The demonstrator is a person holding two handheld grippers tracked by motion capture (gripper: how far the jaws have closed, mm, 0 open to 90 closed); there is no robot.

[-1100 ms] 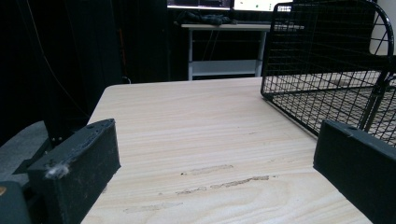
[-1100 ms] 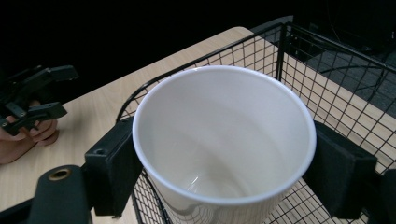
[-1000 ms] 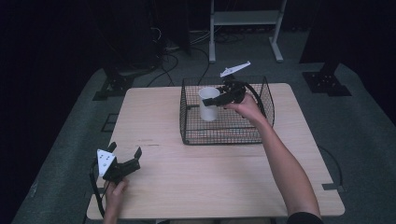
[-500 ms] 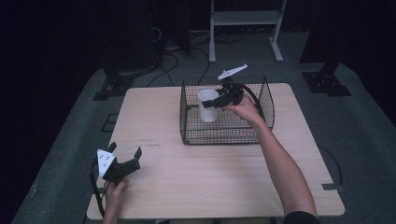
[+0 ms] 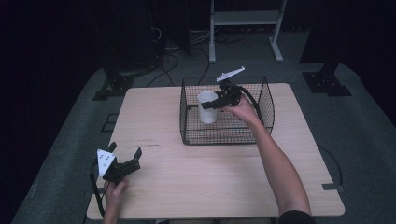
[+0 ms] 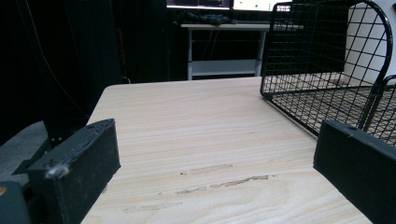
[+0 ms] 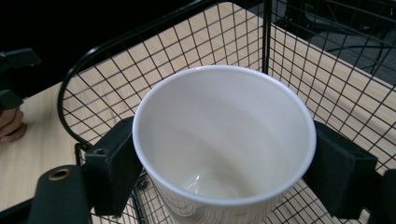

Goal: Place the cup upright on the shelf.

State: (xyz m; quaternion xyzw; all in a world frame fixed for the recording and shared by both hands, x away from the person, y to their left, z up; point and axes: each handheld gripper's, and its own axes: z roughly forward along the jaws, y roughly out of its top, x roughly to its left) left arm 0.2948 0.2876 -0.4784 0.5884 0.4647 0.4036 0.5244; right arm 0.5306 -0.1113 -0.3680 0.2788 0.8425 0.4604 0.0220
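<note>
The right gripper (image 5: 215, 104) clamps the white cup (image 5: 207, 107) across its upper wall, one pad on either side of the rim — the cup sits directly between the fingers (image 7: 114, 170), not ahead of them. The cup is inside the wire basket (image 5: 266, 100), at its left half, on the far side of the table (image 5: 196, 182). Its long axis stands upright, mouth pointing up; whether its base rests on the basket floor cannot be told. The left gripper (image 5: 125, 161) rests at the near left corner, jaws spread and empty — well apart from the cup, so the right hand is the nearer one.
</note>
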